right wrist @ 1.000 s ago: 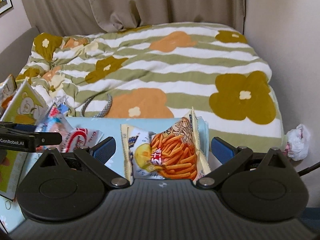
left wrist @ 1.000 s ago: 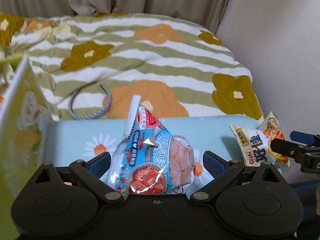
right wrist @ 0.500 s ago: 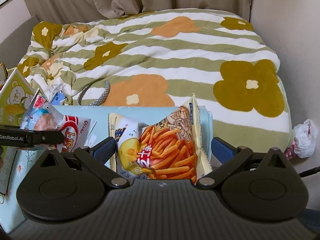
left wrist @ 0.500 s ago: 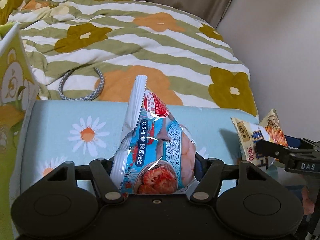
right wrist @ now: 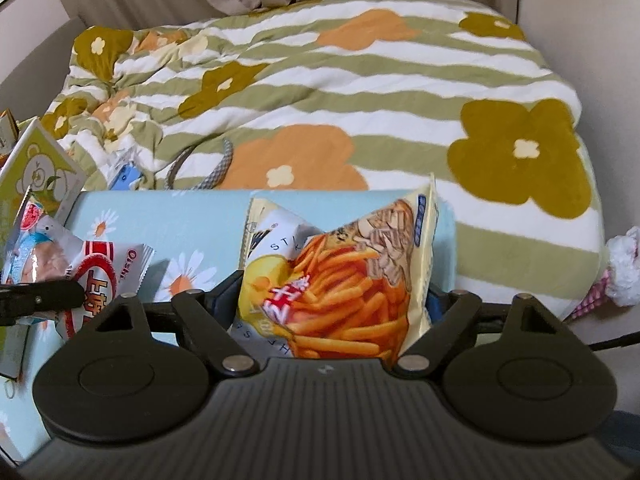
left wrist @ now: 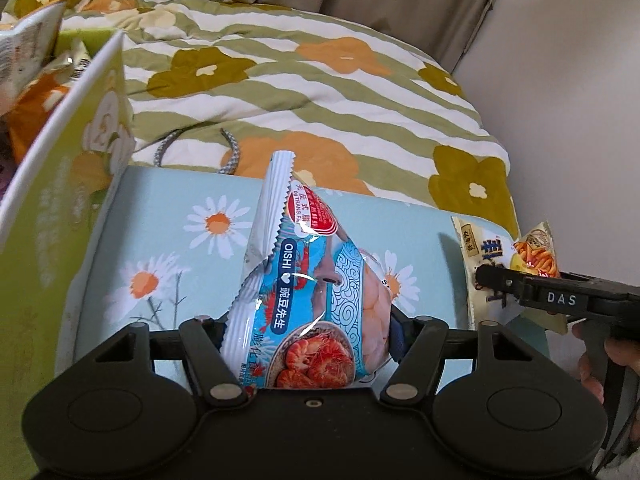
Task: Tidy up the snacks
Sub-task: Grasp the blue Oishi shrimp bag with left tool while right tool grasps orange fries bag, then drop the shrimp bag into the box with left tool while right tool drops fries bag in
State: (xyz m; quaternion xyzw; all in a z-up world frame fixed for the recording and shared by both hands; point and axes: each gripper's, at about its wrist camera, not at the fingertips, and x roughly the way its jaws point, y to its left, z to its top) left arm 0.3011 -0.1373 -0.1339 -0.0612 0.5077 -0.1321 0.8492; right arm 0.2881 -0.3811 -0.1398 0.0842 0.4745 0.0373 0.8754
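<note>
A blue shrimp-cracker bag (left wrist: 312, 292) stands upright between the fingers of my left gripper (left wrist: 312, 332), which is shut on its lower sides above the daisy-print blue surface (left wrist: 180, 240). In the right wrist view the same bag (right wrist: 40, 252) sits at the far left behind a left finger (right wrist: 40, 300). My right gripper (right wrist: 332, 304) is closing its jaws on a yellow fries-snack bag (right wrist: 340, 280), and the pads touch both of its edges. The yellow bag (left wrist: 496, 256) also shows at the right of the left wrist view, behind a right finger (left wrist: 520, 286).
A green bear-print box (left wrist: 60, 184) with snack bags in it stands at the left. A red-and-white snack bag (right wrist: 100, 280) lies on the blue surface. Behind is a striped flower blanket (left wrist: 320, 92) with a grey cord (left wrist: 232, 156). A wall rises at the right, and a hand (left wrist: 600, 360) holds the right gripper.
My left gripper shut on the blue bag and shifted toward the green box. The right gripper sank a little, and its jaws narrowed onto the fries bag.
</note>
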